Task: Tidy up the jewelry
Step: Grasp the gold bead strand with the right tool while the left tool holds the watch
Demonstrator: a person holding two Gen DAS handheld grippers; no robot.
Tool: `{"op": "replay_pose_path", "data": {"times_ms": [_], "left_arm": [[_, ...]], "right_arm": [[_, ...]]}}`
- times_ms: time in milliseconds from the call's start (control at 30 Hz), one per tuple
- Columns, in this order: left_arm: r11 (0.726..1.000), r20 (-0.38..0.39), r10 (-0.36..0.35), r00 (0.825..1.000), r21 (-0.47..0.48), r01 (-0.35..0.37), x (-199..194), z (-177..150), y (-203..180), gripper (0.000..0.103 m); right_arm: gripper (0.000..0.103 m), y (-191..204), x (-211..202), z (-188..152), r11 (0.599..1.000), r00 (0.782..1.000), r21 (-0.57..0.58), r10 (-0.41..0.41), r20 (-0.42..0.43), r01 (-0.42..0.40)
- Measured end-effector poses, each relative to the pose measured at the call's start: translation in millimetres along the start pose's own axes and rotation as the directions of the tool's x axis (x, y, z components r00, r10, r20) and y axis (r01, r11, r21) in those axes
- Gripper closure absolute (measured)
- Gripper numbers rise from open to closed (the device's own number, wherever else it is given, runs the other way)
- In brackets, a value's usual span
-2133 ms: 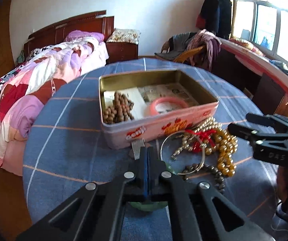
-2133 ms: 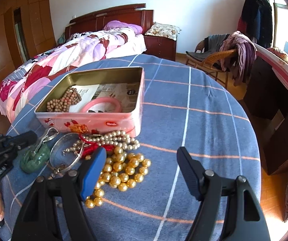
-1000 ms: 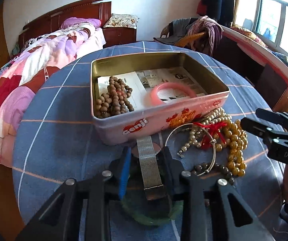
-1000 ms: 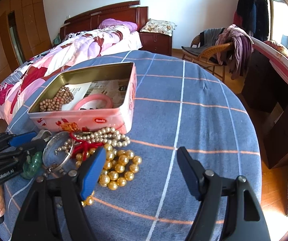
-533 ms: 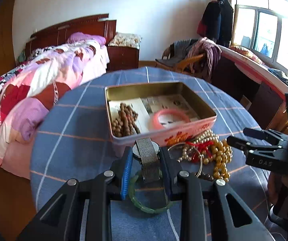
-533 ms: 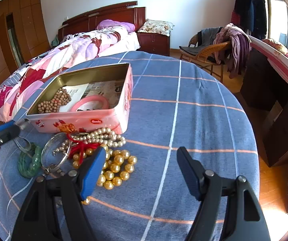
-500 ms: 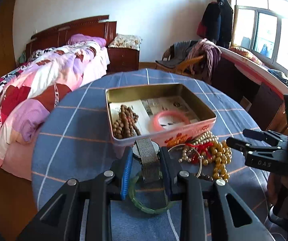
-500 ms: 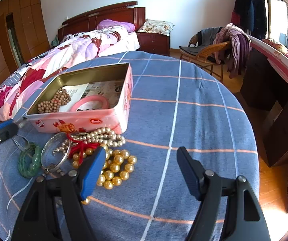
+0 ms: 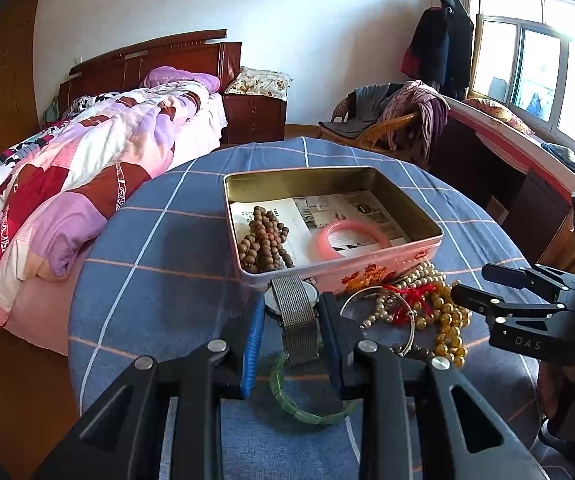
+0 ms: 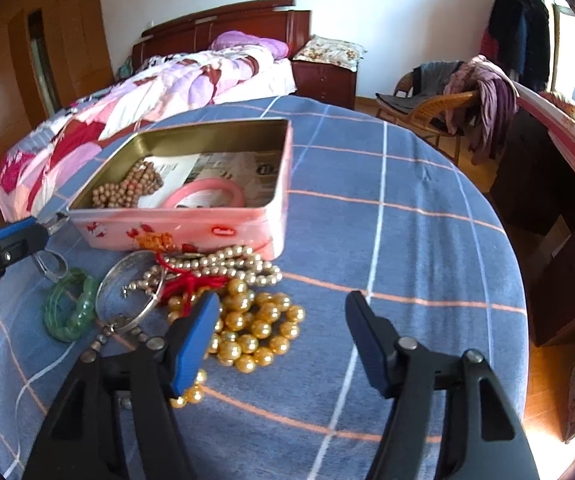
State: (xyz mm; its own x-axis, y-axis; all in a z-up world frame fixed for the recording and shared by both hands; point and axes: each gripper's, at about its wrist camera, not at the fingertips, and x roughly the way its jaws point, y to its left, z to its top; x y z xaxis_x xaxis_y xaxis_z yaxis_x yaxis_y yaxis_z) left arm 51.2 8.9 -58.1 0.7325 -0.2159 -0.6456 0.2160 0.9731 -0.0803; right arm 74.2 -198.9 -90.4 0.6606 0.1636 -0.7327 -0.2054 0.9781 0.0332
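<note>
While right tongs (image 10: pixel 283 332) close empty, left tongs (image 9: pixel 291 320) grip a watch (image 9: pixel 293 308); "DAS" marks the right.

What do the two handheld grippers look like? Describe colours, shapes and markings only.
Both are black, angular frames with triangular cut-outs and silver rivets. The left gripper has blue pads on its fingers. The right gripper has the same blue pads; seen from the left camera, it bears white "DAS" lettering and a green light.

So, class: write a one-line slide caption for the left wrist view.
Left gripper holds a mesh-strap watch in front of the pink tin.
</note>
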Motion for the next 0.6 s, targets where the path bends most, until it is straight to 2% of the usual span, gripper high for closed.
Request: {"op": "replay_pose_path", "data": {"times_ms": [100, 400, 433, 500, 600], "left_arm": [[1.000, -0.005, 0.000, 1.000, 0.005, 0.000, 1.2, -0.7, -0.6, 0.075], [1.000, -0.002, -0.006, 1.000, 0.005, 0.006, 0.4, -0.7, -1.1, 0.075], [1.000, -0.002, -0.006, 1.000, 0.005, 0.006, 0.3, -0.3, -1.1, 0.075], [1.000, -0.001, -0.009, 1.000, 0.006, 0.009, -0.2, 0.8, -1.6, 0.075], [1.000, 0.001, -0.011, 1.000, 0.006, 0.011, -1.1, 1.3, -2.2, 0.075]], "right_arm": [[0.048, -1.4, 2.8, -1.1, 1.000, 1.000, 0.002, 0.000, -0.020, 0.000], [0.049, -1.0, 4.0, -7.4, 0.999, 0.997, -0.001, 0.043, -0.067, -0.044], [0.052, -0.6, 3.8, -7.7, 0.998, 0.996, 0.000, 0.061, -0.071, -0.061], [0.069, -1.7, 3.4, -8.2, 0.994, 0.991, 0.013, 0.109, -0.077, -0.109], [0.071, 0.7, 3.1, -9.5, 0.991, 0.987, 0.003, 0.133, -0.086, -0.133]]}}
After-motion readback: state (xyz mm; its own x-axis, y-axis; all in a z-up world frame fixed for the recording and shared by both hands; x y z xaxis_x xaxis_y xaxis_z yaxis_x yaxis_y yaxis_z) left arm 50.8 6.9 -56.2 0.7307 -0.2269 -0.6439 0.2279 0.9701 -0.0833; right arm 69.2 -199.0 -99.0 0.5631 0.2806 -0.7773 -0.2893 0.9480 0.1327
